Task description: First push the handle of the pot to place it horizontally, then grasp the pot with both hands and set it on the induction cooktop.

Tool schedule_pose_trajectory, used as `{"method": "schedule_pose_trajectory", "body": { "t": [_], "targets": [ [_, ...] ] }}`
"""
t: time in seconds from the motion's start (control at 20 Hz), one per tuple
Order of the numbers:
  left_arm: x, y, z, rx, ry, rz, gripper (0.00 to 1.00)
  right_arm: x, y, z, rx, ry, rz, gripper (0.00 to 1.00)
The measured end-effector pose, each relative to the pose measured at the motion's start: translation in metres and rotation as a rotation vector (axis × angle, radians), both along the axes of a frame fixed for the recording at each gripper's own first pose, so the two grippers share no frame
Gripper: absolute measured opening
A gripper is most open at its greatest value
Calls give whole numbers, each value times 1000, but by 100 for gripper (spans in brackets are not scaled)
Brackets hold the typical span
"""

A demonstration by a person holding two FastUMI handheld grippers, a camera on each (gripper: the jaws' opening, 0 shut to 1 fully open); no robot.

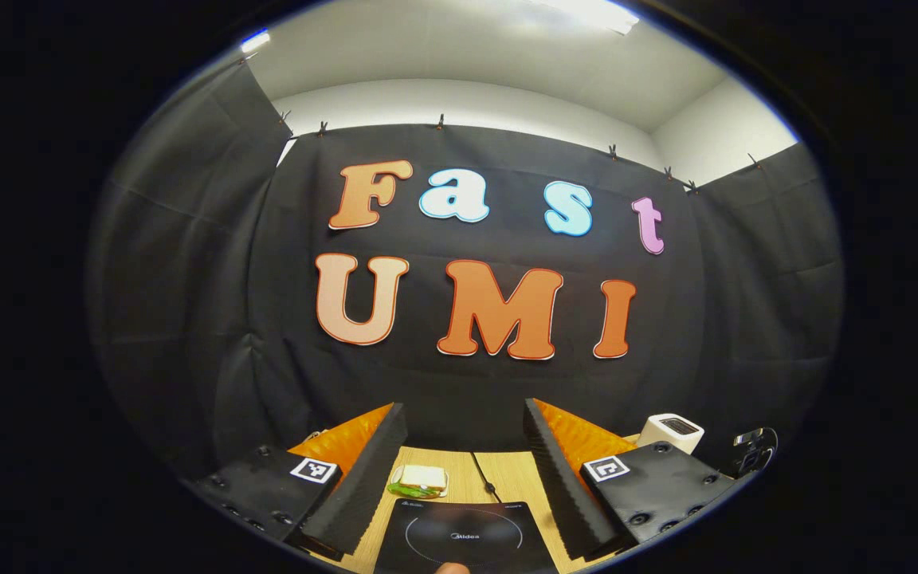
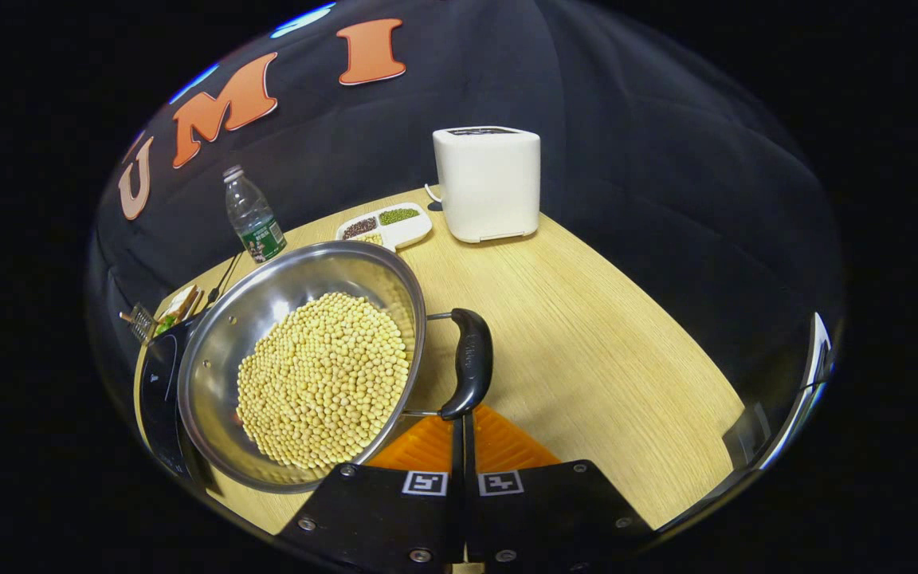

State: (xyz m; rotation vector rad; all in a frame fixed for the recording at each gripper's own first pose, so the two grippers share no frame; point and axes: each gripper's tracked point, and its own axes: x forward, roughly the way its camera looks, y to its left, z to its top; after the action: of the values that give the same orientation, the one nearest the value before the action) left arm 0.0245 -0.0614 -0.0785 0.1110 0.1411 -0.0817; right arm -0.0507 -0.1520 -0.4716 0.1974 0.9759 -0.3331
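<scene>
The pot (image 2: 300, 359), a steel pan holding yellow beans (image 2: 323, 383), sits on the table (image 2: 602, 335) with its far rim overlapping the edge of the cooktop (image 2: 158, 375). Its black handle (image 2: 468, 363) projects from the rim on the side away from the cooktop.

The right gripper (image 2: 463, 430) has its fingers closed together, with only a thin seam between them. Their tips sit just below the lower end of the handle, at or near contact, and grasp nothing.

The left gripper (image 1: 465, 470) is held wide open and empty above the cooktop (image 1: 463, 534), aimed at the booth wall. A sponge (image 1: 421, 481) lies just beyond the cooktop, and a cord (image 1: 484, 476) runs away from it.

Judged step: pushing the handle to horizontal. Procedure:
- Use the closed fingertips as a single pad against the handle end.
- Push slowly, so the pot turns in place and does not slide toward the table edge.
- Keep the pot level, since the beans can spill.
- Keep the left gripper open, ready for the opposite rim.

Beyond the pot stand a bottle (image 2: 253, 215), a divided dish (image 2: 386, 226) and a white appliance (image 2: 488, 183).
</scene>
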Motion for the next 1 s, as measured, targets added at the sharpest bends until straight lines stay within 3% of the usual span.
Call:
{"method": "schedule_pose_trajectory", "body": {
  "t": [0.45, 1.0],
  "targets": [
    [19, 10, -23, -10, 41, 39, 98, 31, -16, -6, 19, -11, -21, 0],
    [40, -12, -67, -5, 116, 15, 97, 70, -25, -14, -10, -12, 0, 0]
  ]
}}
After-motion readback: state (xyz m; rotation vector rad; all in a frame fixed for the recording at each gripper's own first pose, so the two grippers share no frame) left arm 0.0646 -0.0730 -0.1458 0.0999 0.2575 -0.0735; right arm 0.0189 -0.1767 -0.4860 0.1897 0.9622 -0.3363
